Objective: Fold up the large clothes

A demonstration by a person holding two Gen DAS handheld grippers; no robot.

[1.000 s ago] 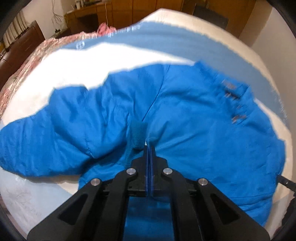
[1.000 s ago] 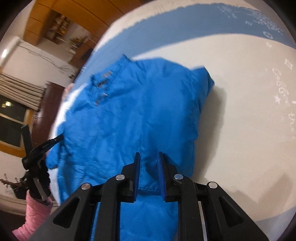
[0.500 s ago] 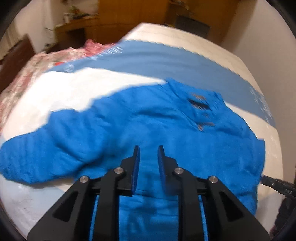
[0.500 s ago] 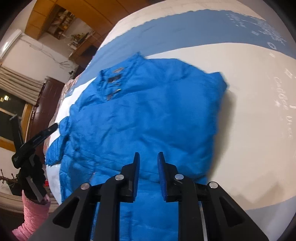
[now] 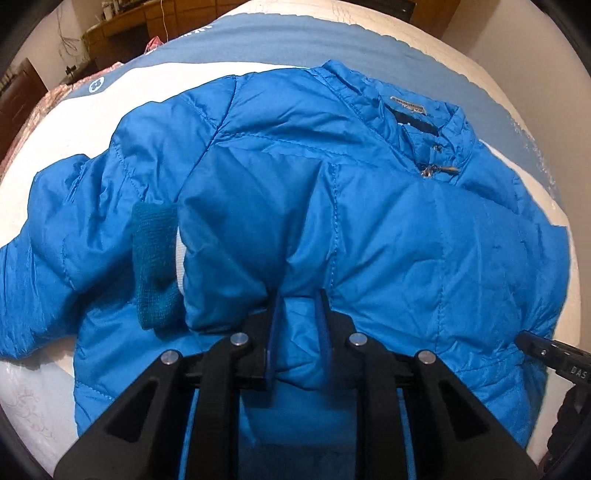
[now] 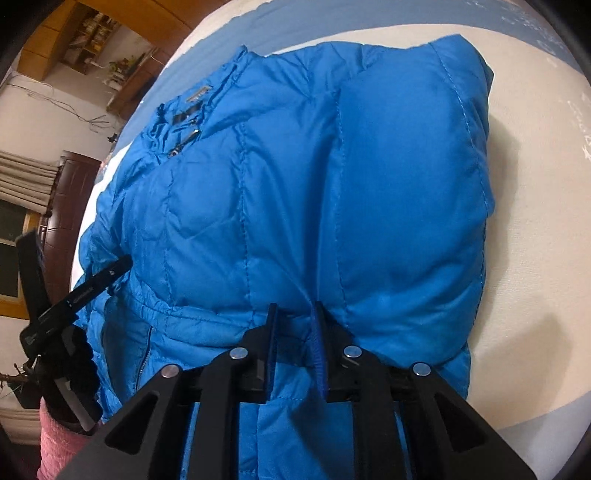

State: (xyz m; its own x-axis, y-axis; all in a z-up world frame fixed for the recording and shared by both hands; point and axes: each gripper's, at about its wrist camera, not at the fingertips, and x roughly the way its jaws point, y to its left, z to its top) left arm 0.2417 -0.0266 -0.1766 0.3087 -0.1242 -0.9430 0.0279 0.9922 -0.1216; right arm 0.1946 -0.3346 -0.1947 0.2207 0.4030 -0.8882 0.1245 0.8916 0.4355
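Observation:
A bright blue quilted jacket [image 5: 369,221] lies on a bed, collar and zipper at the far side; it also shows in the right wrist view [image 6: 295,203]. A sleeve with a dark teal knit cuff [image 5: 153,258] lies folded at the left. My left gripper [image 5: 297,295] sits low on the jacket, jaws a little apart with puffy fabric bulging between them. My right gripper [image 6: 293,310] does the same near the jacket's right side, jaws a little apart over a fabric ridge. The left gripper also shows at the left of the right wrist view [image 6: 74,295].
The bed [image 6: 535,184] has a white and blue cover. A pink patterned blanket [image 5: 48,107] lies at the far left. Wooden furniture [image 5: 147,18] stands beyond the bed. The right gripper's tip [image 5: 554,354] shows at the right edge of the left wrist view.
My left gripper has let go of the sleeve cuff and opened. Both grippers have dropped closer onto the jacket, which now fills both views.

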